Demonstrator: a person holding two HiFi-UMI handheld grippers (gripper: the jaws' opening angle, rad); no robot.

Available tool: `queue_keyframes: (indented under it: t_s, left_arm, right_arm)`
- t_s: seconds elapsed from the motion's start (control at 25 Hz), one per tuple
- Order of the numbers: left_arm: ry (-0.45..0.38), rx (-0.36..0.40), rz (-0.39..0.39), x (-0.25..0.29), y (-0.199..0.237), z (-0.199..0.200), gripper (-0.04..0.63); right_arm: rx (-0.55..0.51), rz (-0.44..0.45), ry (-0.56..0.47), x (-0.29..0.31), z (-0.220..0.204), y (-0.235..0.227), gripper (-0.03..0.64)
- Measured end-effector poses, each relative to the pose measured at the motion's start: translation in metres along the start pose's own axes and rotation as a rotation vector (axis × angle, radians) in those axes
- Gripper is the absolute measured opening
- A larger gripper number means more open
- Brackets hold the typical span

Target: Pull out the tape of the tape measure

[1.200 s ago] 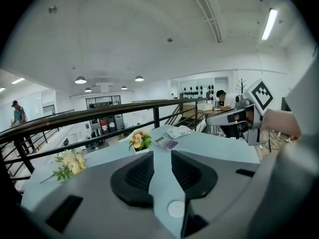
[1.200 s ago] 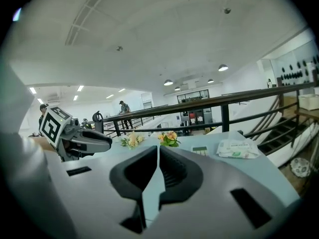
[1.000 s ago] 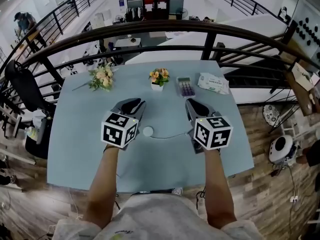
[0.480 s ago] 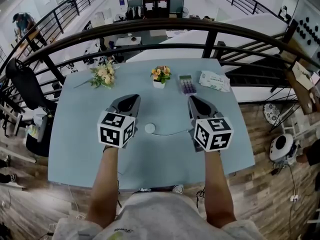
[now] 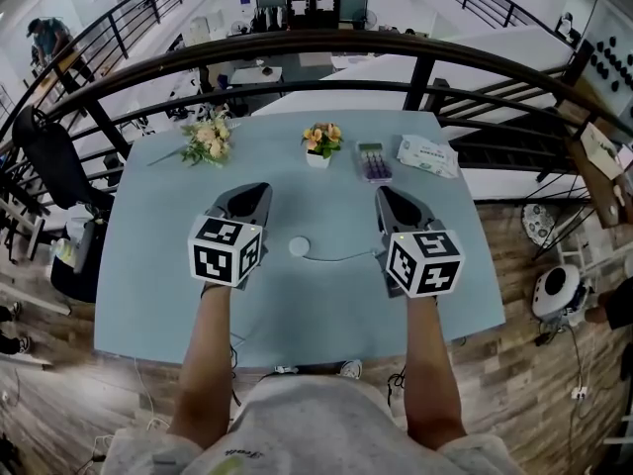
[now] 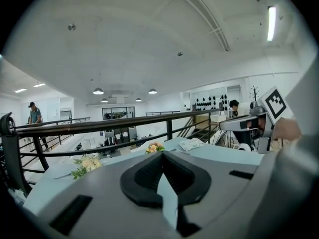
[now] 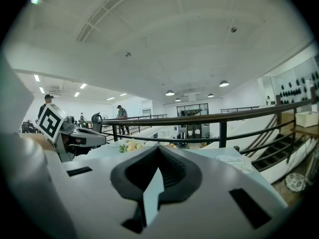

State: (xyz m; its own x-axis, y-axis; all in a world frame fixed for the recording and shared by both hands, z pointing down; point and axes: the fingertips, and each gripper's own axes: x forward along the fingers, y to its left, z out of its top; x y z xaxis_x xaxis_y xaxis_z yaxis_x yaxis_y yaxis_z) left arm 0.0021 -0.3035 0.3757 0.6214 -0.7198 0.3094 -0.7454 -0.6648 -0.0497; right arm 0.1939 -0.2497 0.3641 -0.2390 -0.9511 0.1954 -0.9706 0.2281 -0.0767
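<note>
The white round tape measure (image 5: 299, 246) lies on the pale blue table (image 5: 148, 295), between my two grippers. A thin length of tape (image 5: 341, 258) runs from it to the right, and its end lies beside the right gripper's body. My left gripper (image 5: 259, 188) hovers to the left of the case, apart from it. Its jaws are shut with nothing between them (image 6: 162, 153). My right gripper (image 5: 384, 192) is shut as well and holds nothing (image 7: 159, 148). Neither gripper view shows the tape measure.
At the far side of the table are a loose bouquet (image 5: 205, 139), a small pot of flowers (image 5: 318, 142), a calculator (image 5: 373, 162) and a pack of tissues (image 5: 427, 155). A dark railing (image 5: 326, 47) runs behind the table. Its edges drop to wooden floor.
My left gripper's jaws have closed, and it has drawn left, away from the tape measure case. The right gripper has stayed in place.
</note>
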Motion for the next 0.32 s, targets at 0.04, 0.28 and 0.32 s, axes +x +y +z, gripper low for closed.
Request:
queue_keyframes:
  t_s: [0.04, 0.28, 0.32]
  left_arm:
    - [0.001, -0.001, 0.002, -0.001, 0.0011, -0.0009, -0.002]
    - [0.007, 0.002, 0.002, -0.0024, 0.0021, -0.0017, -0.003]
    - [0.008, 0.003, 0.001, -0.002, 0.0019, -0.0014, -0.002]
  right_arm:
    - [0.0, -0.001, 0.001, -0.0001, -0.0005, 0.0004, 0.003]
    - [0.0, -0.001, 0.002, -0.0003, 0.0006, 0.0029, 0.003]
    - [0.0, -0.001, 0.002, -0.0002, 0.0012, 0.0029, 0.003]
